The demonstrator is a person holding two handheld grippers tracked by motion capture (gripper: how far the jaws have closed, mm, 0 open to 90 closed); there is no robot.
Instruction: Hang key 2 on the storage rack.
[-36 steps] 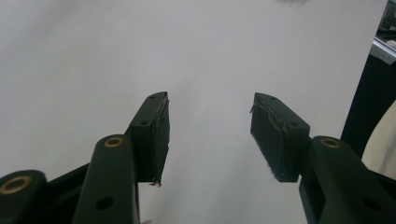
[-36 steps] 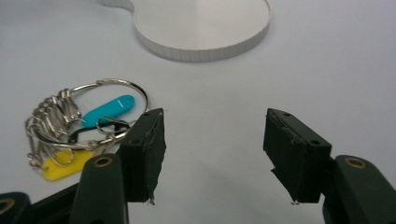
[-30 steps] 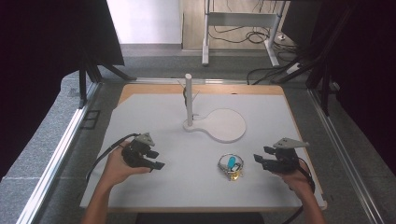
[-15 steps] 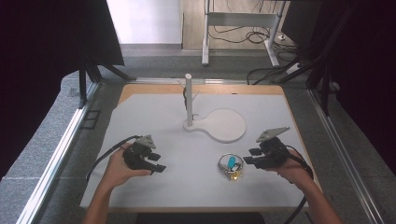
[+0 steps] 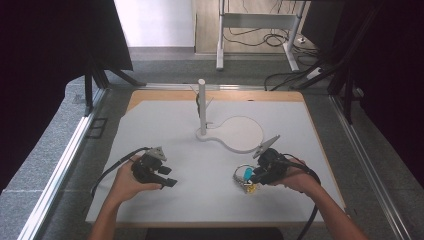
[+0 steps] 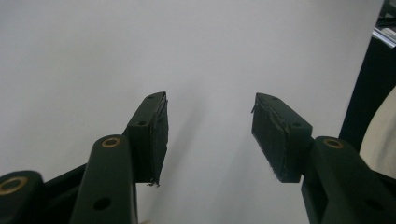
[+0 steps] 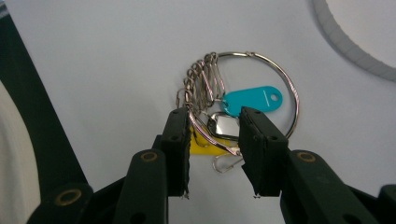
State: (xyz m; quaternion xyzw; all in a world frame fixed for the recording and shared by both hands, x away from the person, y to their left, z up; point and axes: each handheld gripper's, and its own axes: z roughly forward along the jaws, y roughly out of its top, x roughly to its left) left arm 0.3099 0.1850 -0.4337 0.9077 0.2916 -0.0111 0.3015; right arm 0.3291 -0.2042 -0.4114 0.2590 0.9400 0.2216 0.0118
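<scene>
My right gripper (image 5: 257, 176) sits low over the key ring (image 7: 243, 100) near the front right of the white table (image 5: 165, 125), its jaws partly closed to either side of the ring's wire and the small metal piece, with the teal tag (image 7: 252, 99) just past the tips; I cannot tell whether they grip it yet. My left gripper (image 6: 208, 133) rests at front left, well apart, jaws spread over bare surface. A white post stand (image 5: 202, 107) rises mid-table.
</scene>
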